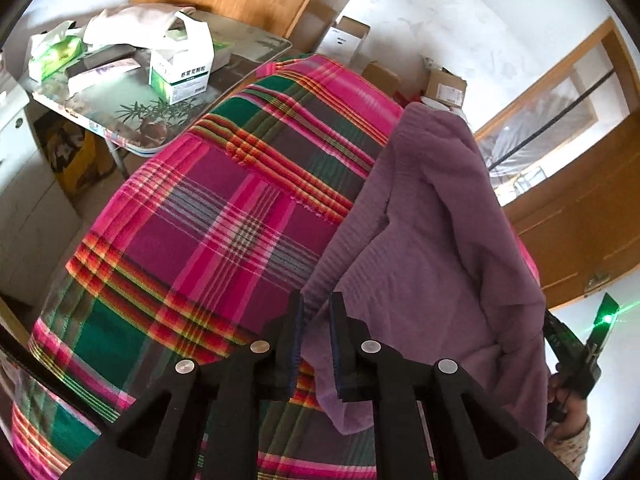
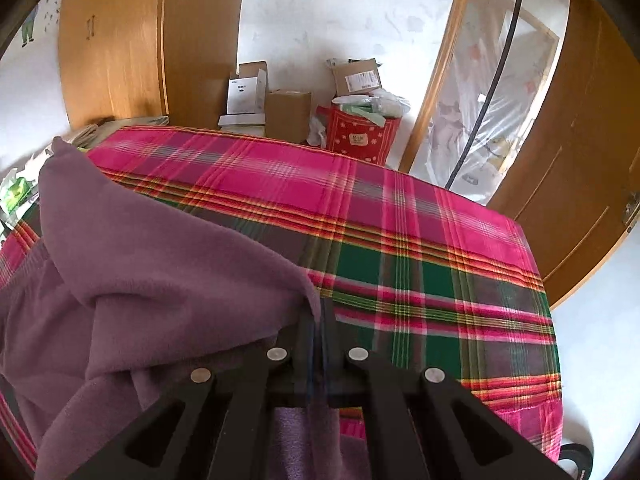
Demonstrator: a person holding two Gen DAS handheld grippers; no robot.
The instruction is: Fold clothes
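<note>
A purple fleece garment [image 1: 432, 248] lies bunched on a table covered by a pink, green and red plaid cloth [image 1: 208, 216]. My left gripper [image 1: 318, 304] is shut on a lower edge of the garment, and fabric fills the gap between its fingers. In the right wrist view the garment [image 2: 152, 264] is lifted into a fold over the left of the plaid cloth [image 2: 420, 264]. My right gripper [image 2: 320, 320] is shut on the garment's corner, with its jaws almost touching. The right gripper's body [image 1: 580, 344] and the hand [image 1: 568, 408] holding it show at the far right of the left wrist view.
A side table [image 1: 132, 120] with a white and green box [image 1: 180, 72], bags and cloth stands beyond the plaid table's left end. Cardboard boxes [image 2: 288, 116] and a red bag [image 2: 360, 136] sit on the floor by the far wall. A wooden door [image 2: 560, 128] stands at the right.
</note>
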